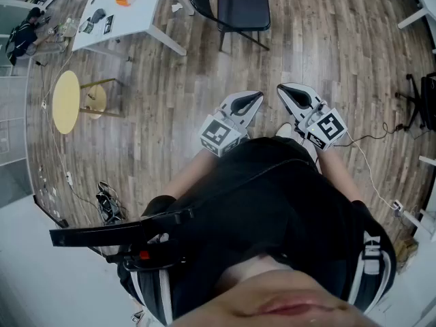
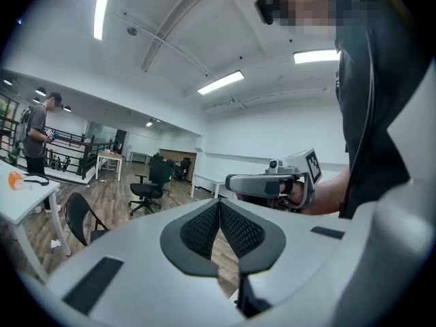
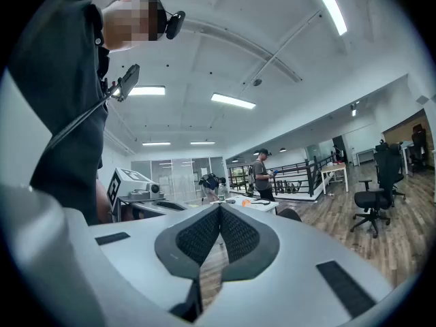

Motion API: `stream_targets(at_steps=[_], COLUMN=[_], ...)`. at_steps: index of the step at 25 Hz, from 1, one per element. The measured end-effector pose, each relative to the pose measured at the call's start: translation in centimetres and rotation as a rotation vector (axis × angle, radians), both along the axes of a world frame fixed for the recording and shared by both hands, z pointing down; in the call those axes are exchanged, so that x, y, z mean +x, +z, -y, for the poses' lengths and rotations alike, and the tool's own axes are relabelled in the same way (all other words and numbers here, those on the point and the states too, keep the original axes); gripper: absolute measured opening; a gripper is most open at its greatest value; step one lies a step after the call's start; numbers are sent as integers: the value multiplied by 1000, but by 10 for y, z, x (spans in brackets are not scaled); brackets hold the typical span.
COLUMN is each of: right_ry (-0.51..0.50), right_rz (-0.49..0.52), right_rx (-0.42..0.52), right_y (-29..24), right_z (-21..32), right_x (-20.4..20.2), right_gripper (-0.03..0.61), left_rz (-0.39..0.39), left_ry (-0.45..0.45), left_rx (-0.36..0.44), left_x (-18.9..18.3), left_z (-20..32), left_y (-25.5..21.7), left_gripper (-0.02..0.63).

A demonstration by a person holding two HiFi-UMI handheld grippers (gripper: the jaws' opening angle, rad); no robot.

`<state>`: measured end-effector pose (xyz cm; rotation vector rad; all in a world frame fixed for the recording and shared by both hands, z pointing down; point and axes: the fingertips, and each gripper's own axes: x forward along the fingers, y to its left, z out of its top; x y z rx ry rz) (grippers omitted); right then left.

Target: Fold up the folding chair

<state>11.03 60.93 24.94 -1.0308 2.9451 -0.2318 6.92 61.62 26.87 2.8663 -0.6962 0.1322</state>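
The black folding chair [image 1: 235, 9] stands unfolded on the wood floor some way ahead of me, beside a white table. In the head view both grippers are held level in front of my body, well short of the chair. My left gripper [image 1: 257, 96] is shut with nothing between its jaws. My right gripper [image 1: 282, 88] is shut and empty too. The left gripper view has the chair [image 2: 80, 216] low at the left, beyond its shut gripper [image 2: 219, 204], and the right gripper's body [image 2: 269, 182] beside it. In the right gripper view the chair's back [image 3: 289, 214] peeks over the shut gripper [image 3: 219, 208].
A white table [image 1: 122, 12] with small items stands left of the chair. A round yellow stool [image 1: 66, 101] sits further left. A cable [image 1: 371, 172] trails on the floor at the right. Black office chairs [image 2: 146, 186] stand farther off, and a person [image 3: 261, 180] stands by the table.
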Motion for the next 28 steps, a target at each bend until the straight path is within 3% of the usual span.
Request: stream_targets(at_steps=[17, 20, 24, 28], right_ry=[-20, -33, -26, -42], right_rz=[9, -4, 35, 53], right_rx=[-26, -16, -12, 12], right_y=[8, 11, 9, 8], right_z=[5, 1, 6, 8], right_x=[23, 33, 58, 82], right_gripper=[11, 11, 11, 11], left_rz=[-68, -49, 1, -32], left_ry=[28, 28, 52, 30], left_rx=[-44, -60, -25, -33], left_x=[27, 43, 70, 96], left_z=[-3, -2, -3, 3], left_y=[5, 10, 16, 13], left_gripper=[5, 5, 5, 5])
